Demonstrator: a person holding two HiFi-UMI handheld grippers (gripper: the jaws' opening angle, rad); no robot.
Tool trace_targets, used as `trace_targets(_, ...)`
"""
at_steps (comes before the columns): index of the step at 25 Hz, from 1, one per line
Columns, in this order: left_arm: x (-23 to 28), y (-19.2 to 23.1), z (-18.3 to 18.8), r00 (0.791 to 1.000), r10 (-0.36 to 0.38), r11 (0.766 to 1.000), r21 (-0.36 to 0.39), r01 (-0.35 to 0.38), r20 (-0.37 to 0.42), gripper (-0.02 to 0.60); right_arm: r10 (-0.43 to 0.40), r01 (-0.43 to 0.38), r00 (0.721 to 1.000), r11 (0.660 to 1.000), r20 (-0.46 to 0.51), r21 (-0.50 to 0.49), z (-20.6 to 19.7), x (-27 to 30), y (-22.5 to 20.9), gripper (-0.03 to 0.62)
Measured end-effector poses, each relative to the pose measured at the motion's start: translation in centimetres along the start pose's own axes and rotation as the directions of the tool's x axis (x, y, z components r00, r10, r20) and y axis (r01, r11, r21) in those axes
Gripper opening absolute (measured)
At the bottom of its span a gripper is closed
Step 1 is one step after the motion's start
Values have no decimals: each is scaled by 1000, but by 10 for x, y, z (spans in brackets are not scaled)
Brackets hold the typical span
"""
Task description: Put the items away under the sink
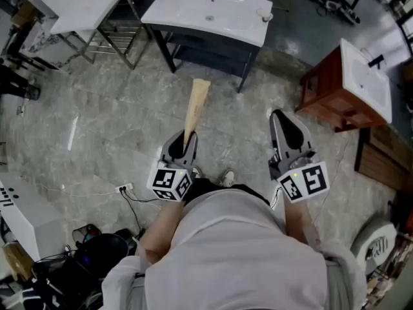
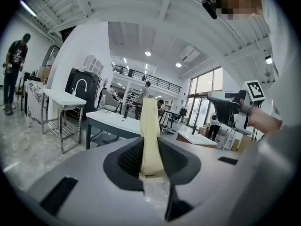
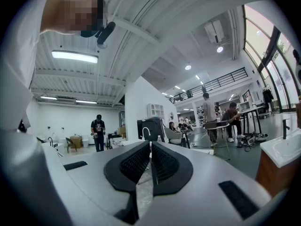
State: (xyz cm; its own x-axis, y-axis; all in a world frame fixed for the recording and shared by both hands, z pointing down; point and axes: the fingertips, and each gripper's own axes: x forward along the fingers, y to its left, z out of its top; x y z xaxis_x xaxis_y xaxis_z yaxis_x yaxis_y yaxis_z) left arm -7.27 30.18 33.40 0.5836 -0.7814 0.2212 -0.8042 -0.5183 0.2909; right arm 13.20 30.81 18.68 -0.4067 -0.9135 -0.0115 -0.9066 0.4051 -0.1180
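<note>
Cream-tan strip (image 1: 195,107) — grey veined floor (image 1: 116,128); white sink top (image 1: 213,15); red-brown cabinet (image 1: 326,95).

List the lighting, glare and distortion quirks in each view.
Head view: soft, even light; a pale glare streak on the floor; the edges bend outward. Left gripper view: strong fisheye with black corners; the beige strip in the left gripper is sharp, and the windows are washed out. Right gripper view: same fisheye; the ceiling lamp glares; the right gripper looks slightly soft.
</note>
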Motion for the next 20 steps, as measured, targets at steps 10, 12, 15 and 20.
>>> trace_targets(10, 1, -23, -15, 998, 61, 998, -16, -61, -4, 84, 53, -52, 998, 998, -16, 17, -9, -17, -22, 41)
trace_targets(12, 1, -29, -17, 997, 75, 997, -18, -75, 4, 84, 67, -67, 998, 998, -14, 17, -10, -19, -25, 41)
trace_targets(15, 0, -33, -19, 995, 97, 995, -26, -96, 18, 84, 92, -92, 996, 995, 0, 25, -10, -21, -28, 41)
trace_targets(20, -8, -32, -20, 992, 123, 992, -28, -122, 30, 84, 117, -117, 993, 993, 15, 26, -9, -24, -21, 41)
